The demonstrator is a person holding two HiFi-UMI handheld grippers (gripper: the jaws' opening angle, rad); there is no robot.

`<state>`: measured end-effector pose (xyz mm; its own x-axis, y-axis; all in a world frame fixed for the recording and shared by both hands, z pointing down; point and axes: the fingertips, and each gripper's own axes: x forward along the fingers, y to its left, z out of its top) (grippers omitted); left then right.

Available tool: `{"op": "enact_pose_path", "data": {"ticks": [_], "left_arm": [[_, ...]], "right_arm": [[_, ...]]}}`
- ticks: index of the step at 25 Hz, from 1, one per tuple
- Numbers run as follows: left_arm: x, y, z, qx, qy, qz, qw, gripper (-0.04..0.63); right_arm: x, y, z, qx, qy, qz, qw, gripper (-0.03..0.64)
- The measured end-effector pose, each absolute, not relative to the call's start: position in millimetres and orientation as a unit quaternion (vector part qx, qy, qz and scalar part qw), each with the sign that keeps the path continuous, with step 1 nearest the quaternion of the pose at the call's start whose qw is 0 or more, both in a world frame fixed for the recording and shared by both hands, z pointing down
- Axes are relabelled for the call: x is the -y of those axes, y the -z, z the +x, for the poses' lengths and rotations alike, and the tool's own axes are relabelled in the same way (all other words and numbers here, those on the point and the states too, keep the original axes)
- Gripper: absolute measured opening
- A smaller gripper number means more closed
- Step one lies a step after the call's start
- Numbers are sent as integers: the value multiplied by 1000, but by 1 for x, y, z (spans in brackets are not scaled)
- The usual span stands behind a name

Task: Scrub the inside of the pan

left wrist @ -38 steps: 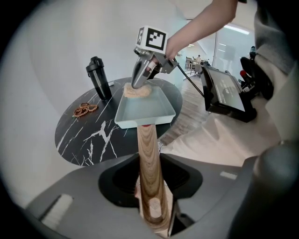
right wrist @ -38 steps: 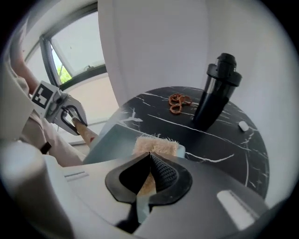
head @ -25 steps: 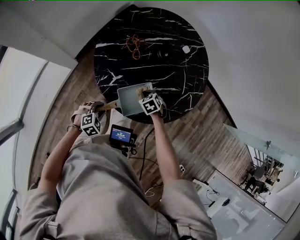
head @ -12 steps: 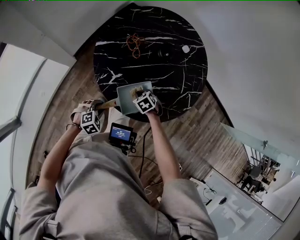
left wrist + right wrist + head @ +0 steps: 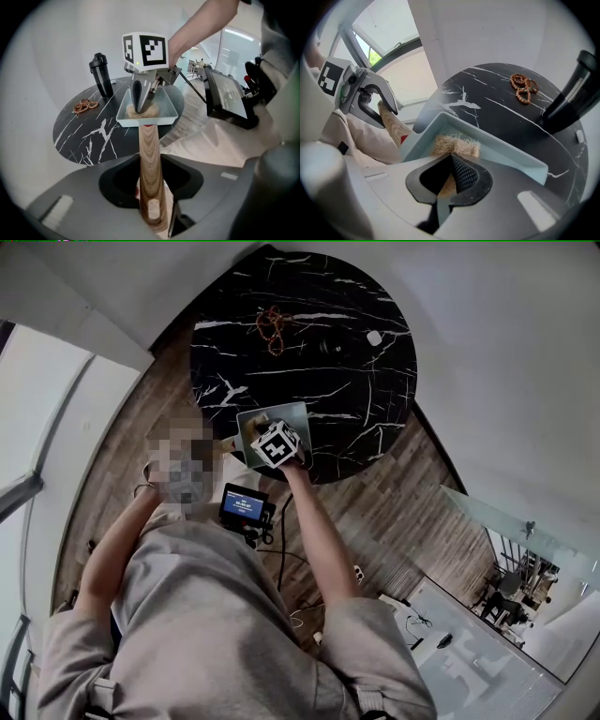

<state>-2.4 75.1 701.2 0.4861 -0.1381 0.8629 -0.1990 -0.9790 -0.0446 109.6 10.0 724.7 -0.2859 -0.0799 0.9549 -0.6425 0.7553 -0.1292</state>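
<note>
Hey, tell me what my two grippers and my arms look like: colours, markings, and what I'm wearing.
The right gripper and the left gripper each have a grey body, dark jaws and a white cube printed with black square markers. The right one's pad has a fine mesh texture. You wear a light short-sleeved top, so your forearms are bare.

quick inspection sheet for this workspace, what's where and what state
surface: round black marble table, pan near its edge
job's things: square pale-blue pan; tan fibre scrubber inside it
clutter: bead bracelet, black bottle, small white object
grippers: left hand-held gripper shut on the pan's wooden handle; right hand-held gripper shut on the scrubber
cables: black cable over the floor
surroundings: wood floor, glass partition
</note>
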Motion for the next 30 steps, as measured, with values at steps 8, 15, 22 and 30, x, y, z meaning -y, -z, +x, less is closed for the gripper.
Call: {"op": "enact_pose_path", "data": {"ticks": [8, 15, 22, 30], "left_arm": [[-77, -701, -2, 97, -498, 861, 31, 133], [-76, -705, -4, 98, -514, 852, 28, 133], [-74, -703, -4, 97, -518, 850, 26, 133], [-71, -701, -2, 104, -514, 851, 20, 133]], "right_arm": [[-9, -729, 103, 755, -330, 276, 495, 18], [-12, -729, 105, 746, -417, 302, 422, 18], [-20, -720, 103, 744, -500, 303, 324, 18], [-4, -675, 142, 764, -480, 342, 262, 18]]}}
